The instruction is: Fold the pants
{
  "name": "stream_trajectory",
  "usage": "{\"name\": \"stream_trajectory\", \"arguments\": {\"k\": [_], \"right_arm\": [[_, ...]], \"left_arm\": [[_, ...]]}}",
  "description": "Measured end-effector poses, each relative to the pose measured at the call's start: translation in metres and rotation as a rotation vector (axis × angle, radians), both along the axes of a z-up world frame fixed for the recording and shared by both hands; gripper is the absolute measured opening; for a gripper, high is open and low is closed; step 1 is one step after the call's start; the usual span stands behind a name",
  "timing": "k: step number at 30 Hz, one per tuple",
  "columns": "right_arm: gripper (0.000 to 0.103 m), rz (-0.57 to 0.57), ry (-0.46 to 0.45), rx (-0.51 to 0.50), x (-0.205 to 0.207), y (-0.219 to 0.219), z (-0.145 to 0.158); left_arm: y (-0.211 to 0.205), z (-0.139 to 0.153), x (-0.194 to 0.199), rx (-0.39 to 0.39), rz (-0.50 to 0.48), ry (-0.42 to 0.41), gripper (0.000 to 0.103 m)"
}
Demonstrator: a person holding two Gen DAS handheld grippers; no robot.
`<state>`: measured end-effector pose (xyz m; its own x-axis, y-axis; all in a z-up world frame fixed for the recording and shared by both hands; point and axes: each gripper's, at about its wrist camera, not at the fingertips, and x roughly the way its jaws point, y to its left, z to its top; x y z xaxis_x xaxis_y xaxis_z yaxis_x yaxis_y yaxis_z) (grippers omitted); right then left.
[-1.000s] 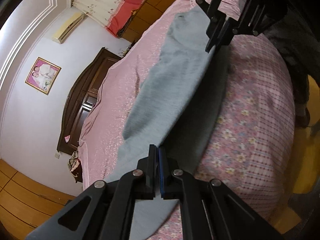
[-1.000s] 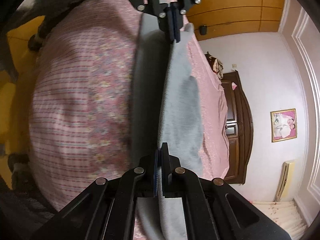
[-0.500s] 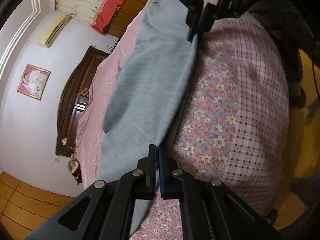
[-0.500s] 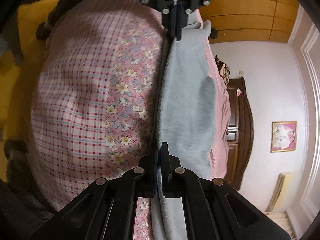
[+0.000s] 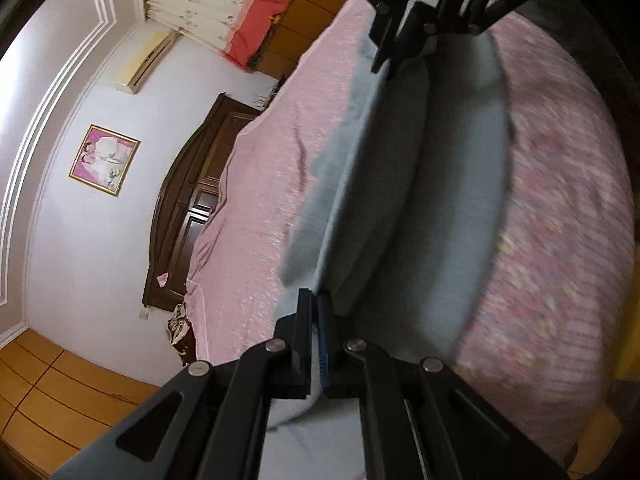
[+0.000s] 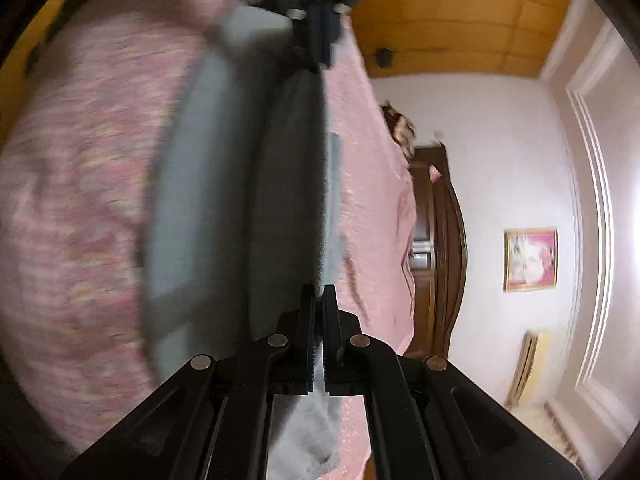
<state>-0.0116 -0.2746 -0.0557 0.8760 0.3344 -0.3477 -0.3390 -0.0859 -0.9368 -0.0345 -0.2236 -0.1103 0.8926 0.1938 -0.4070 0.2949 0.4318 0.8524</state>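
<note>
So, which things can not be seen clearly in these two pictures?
- Left wrist view: the bedspread pattern is motion-blurred.
- Right wrist view: the left gripper is blurred and cut off by the top edge.
- Both views: the pants ends are hidden behind gripper bodies, so waistband or cuffs cannot be told.

pants [image 5: 404,184] | grey, soft fleecy fabric | doubled lengthwise, upper layer lifted, sagging between its two pinched ends | stretched near to far over the pink bed [image 5: 264,184] | lower layer lies flat
</note>
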Motion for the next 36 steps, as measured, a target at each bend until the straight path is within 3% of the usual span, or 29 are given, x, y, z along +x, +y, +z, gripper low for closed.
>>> {"name": "stream_trajectory", "arguments": {"k": [2, 4, 7, 11, 15, 19, 24, 28, 29, 31, 32, 33, 34, 36], "right_arm": [[0.003, 0.009, 0.018, 0.011, -0.002, 0.002, 0.001], [0.003, 0.045, -0.020, -0.060, -0.013, 0.001, -0.018], [0.003, 0.117, -0.065, -0.190, -0.029, -0.007, -0.057], [0.003, 0.148, -0.149, -0.241, -0.035, -0.009, -0.081], [0.003, 0.179, -0.217, -0.255, -0.033, -0.010, -0.089], [0.003, 0.167, -0.170, -0.180, -0.032, -0.009, -0.072], [0.003, 0.178, -0.199, -0.256, -0.025, -0.002, -0.088], [0.004, 0.175, -0.226, -0.251, -0.021, 0.003, -0.091], [0.009, 0.172, -0.249, -0.244, -0.023, 0.004, -0.092], [0.034, 0.146, -0.356, -0.217, -0.030, -0.003, -0.101], [0.053, 0.139, -0.391, -0.198, -0.035, -0.008, -0.103], [0.067, 0.128, -0.404, -0.167, -0.040, -0.014, -0.098], [0.071, 0.100, -0.379, -0.119, -0.044, -0.020, -0.089], [0.073, -0.030, -0.261, 0.001, -0.040, -0.028, -0.063]], "left_arm": [[-0.001, 0.003, 0.001, -0.006, -0.004, 0.006, 0.003], [0.000, -0.006, -0.003, -0.003, -0.008, 0.034, 0.003], [0.003, -0.024, -0.008, -0.066, -0.002, 0.126, 0.003], [-0.003, -0.045, -0.022, -0.012, -0.020, 0.124, 0.003], [-0.007, -0.054, -0.027, 0.020, -0.027, 0.099, 0.003], [-0.009, -0.059, -0.038, 0.010, -0.028, 0.089, 0.003], [-0.011, -0.070, -0.038, 0.029, -0.021, 0.101, 0.003], [-0.009, -0.068, -0.037, 0.023, -0.010, 0.105, 0.004], [-0.008, -0.066, -0.037, 0.009, 0.000, 0.106, 0.005], [-0.002, -0.057, -0.039, -0.030, 0.032, 0.111, 0.013], [0.005, -0.049, -0.042, -0.068, 0.054, 0.118, 0.016], [0.012, -0.042, -0.043, -0.102, 0.074, 0.125, 0.029], [0.017, -0.034, -0.045, -0.145, 0.096, 0.136, 0.041], [0.025, -0.017, -0.047, -0.254, 0.131, 0.161, 0.051]]}}
